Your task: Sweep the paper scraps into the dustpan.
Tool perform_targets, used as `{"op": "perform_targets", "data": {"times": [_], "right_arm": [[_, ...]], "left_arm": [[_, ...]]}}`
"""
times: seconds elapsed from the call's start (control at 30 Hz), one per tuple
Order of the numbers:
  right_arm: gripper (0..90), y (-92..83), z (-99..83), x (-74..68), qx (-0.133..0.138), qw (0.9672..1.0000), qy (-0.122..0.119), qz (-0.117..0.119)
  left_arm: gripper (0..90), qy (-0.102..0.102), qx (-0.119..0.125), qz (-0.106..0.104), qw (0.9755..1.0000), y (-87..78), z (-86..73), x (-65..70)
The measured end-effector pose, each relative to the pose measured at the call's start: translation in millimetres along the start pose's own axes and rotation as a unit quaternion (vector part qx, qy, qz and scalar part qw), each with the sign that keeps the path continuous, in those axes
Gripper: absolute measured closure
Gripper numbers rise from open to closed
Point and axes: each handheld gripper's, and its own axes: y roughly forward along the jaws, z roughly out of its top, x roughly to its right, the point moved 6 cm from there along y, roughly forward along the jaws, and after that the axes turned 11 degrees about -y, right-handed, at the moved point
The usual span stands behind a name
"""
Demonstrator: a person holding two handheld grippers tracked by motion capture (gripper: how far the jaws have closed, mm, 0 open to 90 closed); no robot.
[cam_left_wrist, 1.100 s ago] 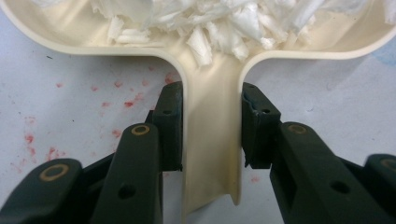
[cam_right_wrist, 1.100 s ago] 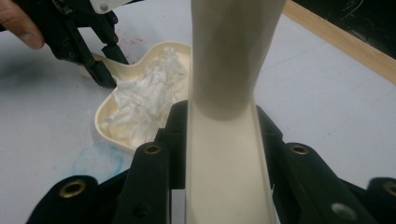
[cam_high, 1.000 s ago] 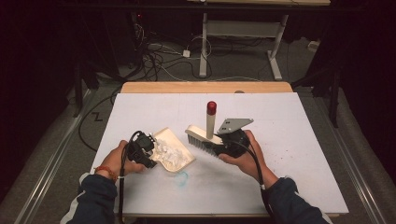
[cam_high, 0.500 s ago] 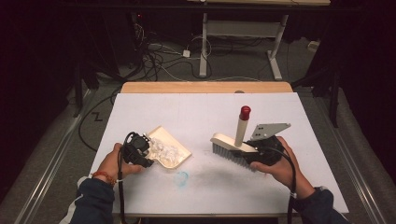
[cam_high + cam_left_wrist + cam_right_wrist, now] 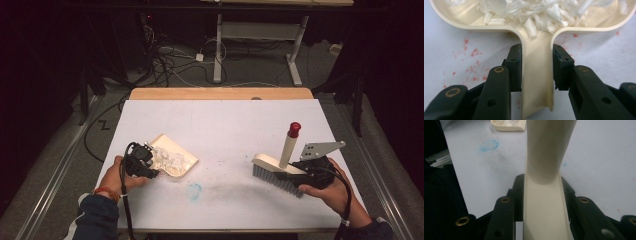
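Left tongs [image 5: 150,162] are gripping the dustpan [image 5: 175,159] handle, pan full of white scraps at tabletop [image 5: 225,125] left; right tongs [image 5: 305,172] are clamping the brush [image 5: 275,170] at right w/ sweeping seemingly finishing, next probably emptying the pan w/o spilling.

White table [image 5: 220,120] carries a cream dustpan [image 5: 176,156] of white shreds, with a blue smudge [image 5: 194,190] near it

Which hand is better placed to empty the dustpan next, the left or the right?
Left, probably: its hand-held gripper is shut on the dustpan handle, with the white scraps inside. The right one grips the brush.
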Motion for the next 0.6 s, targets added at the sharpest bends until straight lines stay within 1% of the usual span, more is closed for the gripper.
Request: {"op": "perform_targets", "data": {"times": [0.07,0.1,0.3,0.4,0.5,0.6], "right_arm": [[67.7,-1.7,-4.3,-1.0,-0.011,0.9999,-0.003,0.0],[67.7,-1.8,-6.3,-1.4,-0.012,0.9999,-0.003,0.006],[67.7,-1.3,-16.3,-0.9,-0.026,0.9995,0.006,0.018],[67.7,-0.2,-19.8,0.3,-0.03,0.9992,0.005,0.026],[67.7,1.9,-21.5,1.4,-0.036,0.9989,0.005,0.03],[67.7,2.0,-22.1,1.5,-0.039,0.9988,0.004,0.031]], "left_arm": [[62.9,-0.006,0.003,-0.003,1.0,0.1,-0.3,-1.3],[63.0,-0.007,0.002,-0.002,1.0,0.3,-0.7,-1.9],[62.6,-0.024,0.008,-0.004,0.9997,0.2,-2.8,-5.2],[62.3,-0.028,0.01,0.003,0.9995,0.6,-4.4,-3.3],[61.2,-0.029,0.013,-0.007,0.9995,-0.5,-5.2,1.1],[60.6,-0.029,0.014,-0.005,0.9995,-1.3,-7.1,6.0]]}}
